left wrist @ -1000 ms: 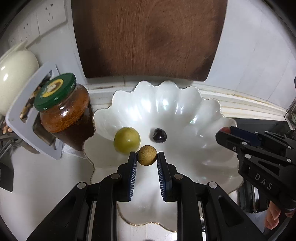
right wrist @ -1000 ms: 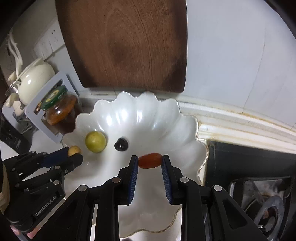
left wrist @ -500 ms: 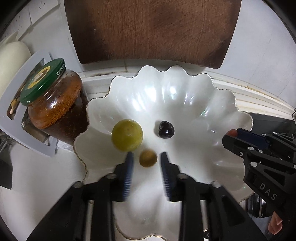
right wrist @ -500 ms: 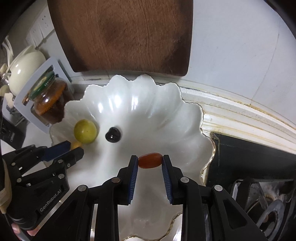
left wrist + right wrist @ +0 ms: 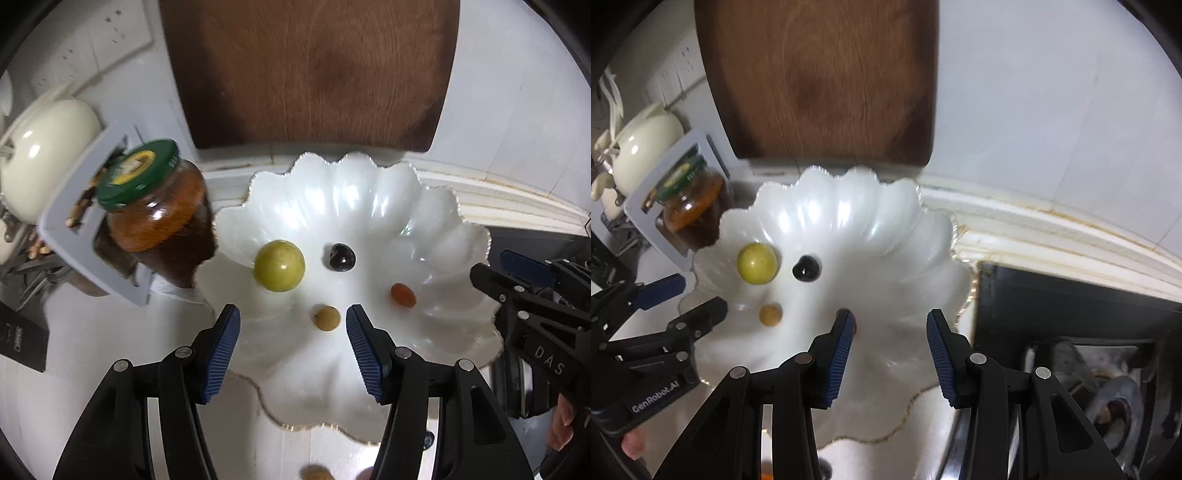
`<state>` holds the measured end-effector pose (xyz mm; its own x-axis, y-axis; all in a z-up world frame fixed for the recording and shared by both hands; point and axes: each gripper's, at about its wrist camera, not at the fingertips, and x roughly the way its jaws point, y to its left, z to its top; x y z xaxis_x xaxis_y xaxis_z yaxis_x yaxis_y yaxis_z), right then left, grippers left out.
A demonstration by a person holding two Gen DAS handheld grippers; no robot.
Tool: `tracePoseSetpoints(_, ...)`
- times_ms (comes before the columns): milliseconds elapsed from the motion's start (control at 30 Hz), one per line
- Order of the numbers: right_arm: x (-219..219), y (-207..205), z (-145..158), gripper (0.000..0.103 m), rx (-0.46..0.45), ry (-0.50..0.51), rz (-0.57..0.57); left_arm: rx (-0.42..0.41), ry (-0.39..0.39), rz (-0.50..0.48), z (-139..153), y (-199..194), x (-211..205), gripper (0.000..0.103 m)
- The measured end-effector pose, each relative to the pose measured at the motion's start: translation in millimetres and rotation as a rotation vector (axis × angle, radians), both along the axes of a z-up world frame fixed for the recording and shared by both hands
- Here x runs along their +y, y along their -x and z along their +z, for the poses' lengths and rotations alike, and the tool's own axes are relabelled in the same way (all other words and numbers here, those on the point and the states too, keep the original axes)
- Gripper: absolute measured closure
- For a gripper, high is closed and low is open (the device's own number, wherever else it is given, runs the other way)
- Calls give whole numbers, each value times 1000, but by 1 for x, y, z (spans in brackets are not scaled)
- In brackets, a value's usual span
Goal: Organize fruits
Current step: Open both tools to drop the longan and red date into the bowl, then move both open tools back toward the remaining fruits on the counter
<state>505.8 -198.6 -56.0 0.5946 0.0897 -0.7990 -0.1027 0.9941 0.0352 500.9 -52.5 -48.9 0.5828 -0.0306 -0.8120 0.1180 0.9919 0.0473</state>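
Observation:
A white scalloped dish [image 5: 369, 199] [image 5: 857, 206] holds a green round fruit [image 5: 279, 265] [image 5: 757, 263], a dark cherry [image 5: 342, 256] [image 5: 806, 268], a small tan fruit [image 5: 327, 318] [image 5: 770, 314] and an orange-red oblong fruit [image 5: 403, 294]. My left gripper [image 5: 291, 325] is open and empty, with the tan fruit lying between its fingers. My right gripper [image 5: 890, 325] is open and empty over the dish; the orange-red fruit is almost hidden behind its left finger [image 5: 844, 332]. Each gripper shows at the edge of the other's view.
A jar with a green lid [image 5: 155, 206] [image 5: 690, 199] stands left of the dish beside a grey rack [image 5: 85, 206]. A wooden board [image 5: 310, 74] leans on the wall behind. A cream teapot [image 5: 44, 147] is far left. A black stove [image 5: 1071, 332] is on the right.
Both grippers opened wide and drew back. The tan fruit left the left gripper and the orange-red fruit left the right gripper; both now lie in the dish.

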Motion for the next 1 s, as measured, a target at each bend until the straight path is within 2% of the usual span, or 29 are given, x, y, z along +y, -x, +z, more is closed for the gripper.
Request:
tracePoseSetpoints(333,-2,51,48,60,-159,-18,9,-136,28,-12,48,55,9,44)
tracePoseSetpoints(467,1,71,64,60,-210,-27,22,-198,7,-18,64,78,10,44)
tracePoseSetpoints(700,4,109,81,60,-277,-27,38,-231,38,-36,80,114,17,43)
tracePoseSetpoints(1000,7,152,86,60,-325,-20,57,-263,48,-52,86,158,19,43)
